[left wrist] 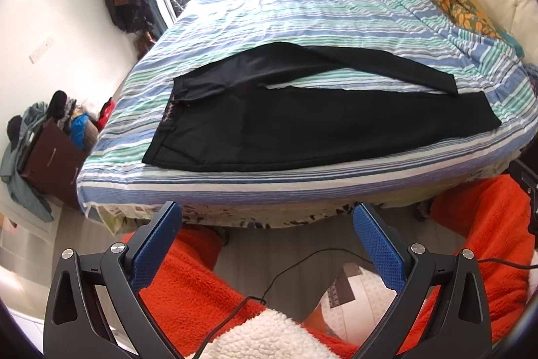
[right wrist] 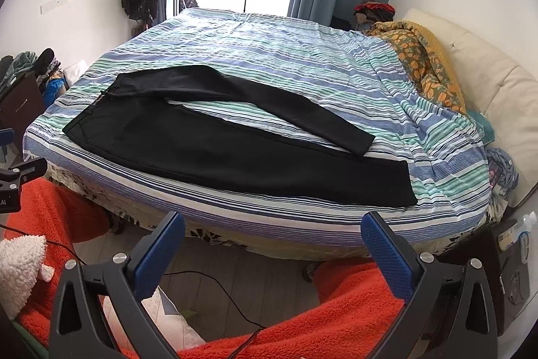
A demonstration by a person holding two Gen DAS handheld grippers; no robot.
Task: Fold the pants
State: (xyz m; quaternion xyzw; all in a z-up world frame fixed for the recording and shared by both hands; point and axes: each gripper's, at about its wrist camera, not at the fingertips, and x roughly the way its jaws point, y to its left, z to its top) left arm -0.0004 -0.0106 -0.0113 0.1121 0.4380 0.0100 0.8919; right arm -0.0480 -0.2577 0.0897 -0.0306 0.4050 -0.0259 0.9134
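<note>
left wrist view: black pants point(left wrist: 302, 120) spread flat on striped bed cover point(left wrist: 302, 9), waistband toward left, hems toward right, near leg along front edge of bed, far leg slanted away with a strip of cover showing between. left gripper point(left wrist: 267, 217) released, blue pads wide apart, nothing held, hanging low before bed edge and well apart from the fabric. black cable point(left wrist: 285, 275) trailing over orange fleece point(left wrist: 188, 291) below; possible to snag on it when reaching forward.

right wrist view: same pants point(right wrist: 235, 150), near hem close to the bed's front edge. right gripper point(right wrist: 272, 226) also released and empty, short of the mattress. likely risks: pinching cover together with thin cloth and dragging both; grabbing only upper layer of a leg, so fold comes crooked; near leg sliding off the edge if pulled toward the person; legs not aligned because far one lies at an angle.
</note>
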